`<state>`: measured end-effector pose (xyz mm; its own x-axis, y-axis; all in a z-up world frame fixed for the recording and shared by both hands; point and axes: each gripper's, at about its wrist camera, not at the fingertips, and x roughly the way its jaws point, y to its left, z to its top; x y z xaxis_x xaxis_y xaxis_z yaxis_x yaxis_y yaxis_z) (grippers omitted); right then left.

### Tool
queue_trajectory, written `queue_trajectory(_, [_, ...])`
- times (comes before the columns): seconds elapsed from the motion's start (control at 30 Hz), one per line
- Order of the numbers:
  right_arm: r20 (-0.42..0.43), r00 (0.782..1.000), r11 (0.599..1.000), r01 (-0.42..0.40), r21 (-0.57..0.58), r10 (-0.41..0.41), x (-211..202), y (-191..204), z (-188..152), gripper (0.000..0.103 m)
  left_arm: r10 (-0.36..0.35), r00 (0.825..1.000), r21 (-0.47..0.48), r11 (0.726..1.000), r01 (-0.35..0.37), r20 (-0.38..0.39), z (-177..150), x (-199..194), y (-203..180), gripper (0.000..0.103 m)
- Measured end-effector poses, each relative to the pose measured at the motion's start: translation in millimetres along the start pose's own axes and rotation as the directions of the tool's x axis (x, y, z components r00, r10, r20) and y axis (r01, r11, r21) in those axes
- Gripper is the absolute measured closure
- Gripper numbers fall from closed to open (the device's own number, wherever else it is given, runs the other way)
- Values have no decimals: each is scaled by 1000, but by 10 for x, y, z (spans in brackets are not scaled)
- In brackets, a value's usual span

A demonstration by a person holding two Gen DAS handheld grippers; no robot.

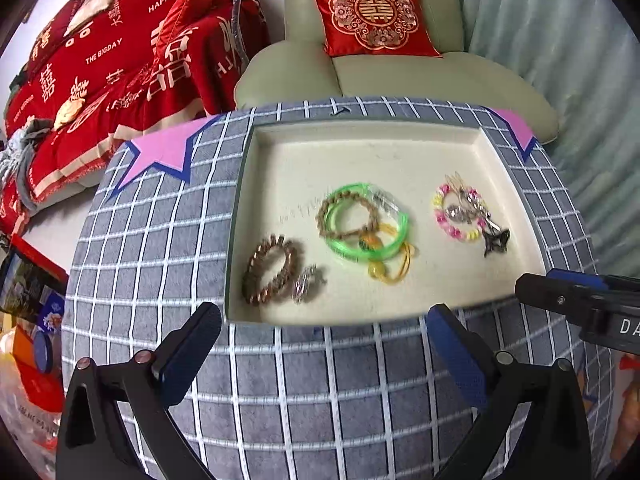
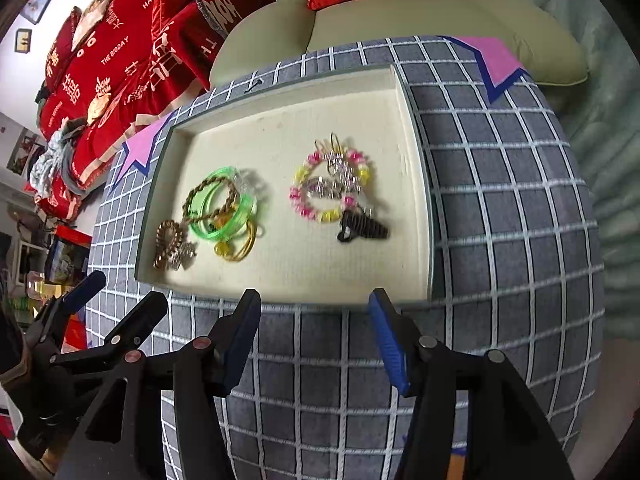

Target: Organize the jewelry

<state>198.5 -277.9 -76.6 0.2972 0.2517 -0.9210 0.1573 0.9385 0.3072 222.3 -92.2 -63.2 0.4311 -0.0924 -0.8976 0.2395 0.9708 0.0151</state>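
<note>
A cream tray [image 1: 360,136] [image 2: 280,120] sits on a grey checked cloth and holds the jewelry. A rose-gold chain bracelet [image 1: 268,268] [image 2: 168,244] lies at its near left beside a small silver piece [image 1: 306,284]. Green bangles [image 1: 366,222] [image 2: 220,208] with a braided bracelet and yellow cord lie in the middle. A pink-and-yellow bead bracelet [image 1: 460,210] [image 2: 332,184] with silver earrings and a black hair clip [image 1: 496,240] [image 2: 362,226] lies at the right. My left gripper [image 1: 324,340] [image 2: 116,292] and right gripper [image 2: 314,312] are open and empty, just short of the tray's near edge.
The cloth [image 1: 160,220] [image 2: 500,200] has pink star patches at its far corners. Behind it stand a pale green armchair [image 1: 400,76] with a red cushion [image 1: 374,16] and a sofa under red blankets [image 1: 120,60]. Boxes and bags lie on the floor at left.
</note>
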Motion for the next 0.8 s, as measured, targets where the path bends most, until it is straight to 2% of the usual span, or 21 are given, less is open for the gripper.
queue_trajectory(0.13, [-12,1000,1000,-1,3,1,13,35,-175,35,13,1000,-3,1000,-13,-21,-175,-45,65,0])
queue_trajectory(0.27, [-27,1000,1000,-3,20,3,44,36,-379,20,37,998,-10,999,-38,-43,-382,-123,101,0])
queue_trajectory(0.47, [-21,999,997,40,64,-38,30,-32,-711,17,52,997,-19,998,-53,-54,-680,-256,139,0])
queue_trajectory(0.5, [-18,999,997,43,72,-41,15,-45,-757,9,55,997,-22,998,-56,-49,-722,-290,144,0])
queue_trajectory(0.57, [2,999,995,39,89,-40,-45,-76,-864,0,58,997,-31,998,-60,-40,-815,-366,160,0])
queue_trajectory(0.8, [91,991,994,90,58,-95,-343,17,-1189,0,54,998,-42,998,-55,-17,-1112,-684,183,0])
